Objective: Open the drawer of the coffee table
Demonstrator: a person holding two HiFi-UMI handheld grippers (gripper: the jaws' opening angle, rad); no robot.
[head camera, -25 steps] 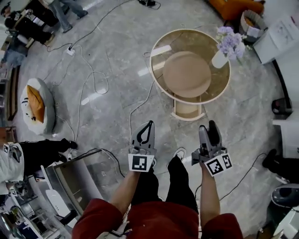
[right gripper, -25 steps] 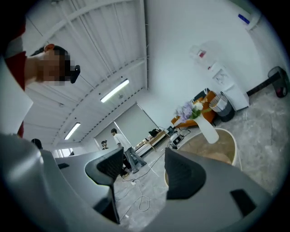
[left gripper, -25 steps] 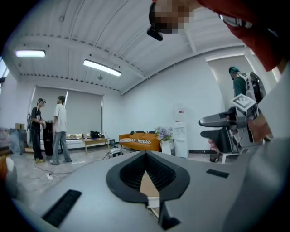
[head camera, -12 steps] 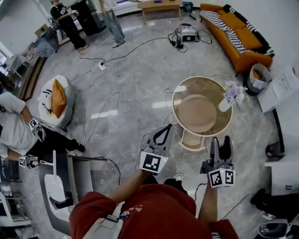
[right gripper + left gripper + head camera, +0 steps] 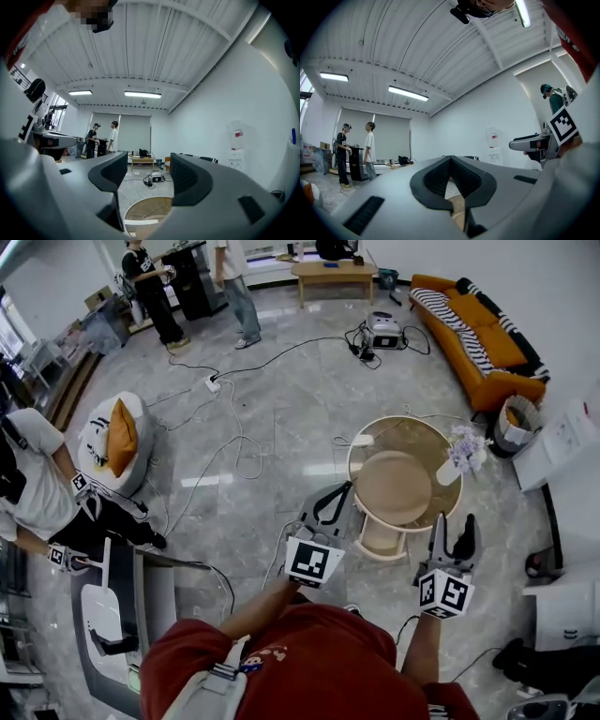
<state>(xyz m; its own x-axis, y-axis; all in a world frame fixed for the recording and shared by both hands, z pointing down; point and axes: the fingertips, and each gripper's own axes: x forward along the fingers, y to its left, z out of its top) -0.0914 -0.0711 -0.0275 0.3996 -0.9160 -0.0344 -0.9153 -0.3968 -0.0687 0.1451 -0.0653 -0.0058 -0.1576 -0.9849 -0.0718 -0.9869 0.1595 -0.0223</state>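
The round coffee table [image 5: 448,505] has a glass top over a beige lower shelf. A pale drawer [image 5: 379,538] juts out from under its near edge. In the head view my left gripper [image 5: 345,489] is held in the air just left of the table, shut with nothing in it. My right gripper [image 5: 453,521] hovers over the table's near right rim, open and empty. The left gripper view shows the left gripper [image 5: 451,161] with its tips together. In the right gripper view the right gripper [image 5: 149,174] is parted, with the coffee table [image 5: 146,208] below. Neither gripper touches the drawer.
A white vase of purple flowers [image 5: 462,452] stands on the table's right edge. Cables [image 5: 239,442] trail over the marble floor. An orange sofa [image 5: 478,320] and a basket [image 5: 517,424] are at the right, a beanbag [image 5: 111,442] at the left, a cart [image 5: 117,610] at the lower left, and people [image 5: 155,279] at the back.
The head view has lifted and shows more of the room, so the table looks farther off. Both grippers have risen toward the table's near edge. Left stays shut and right stays open.
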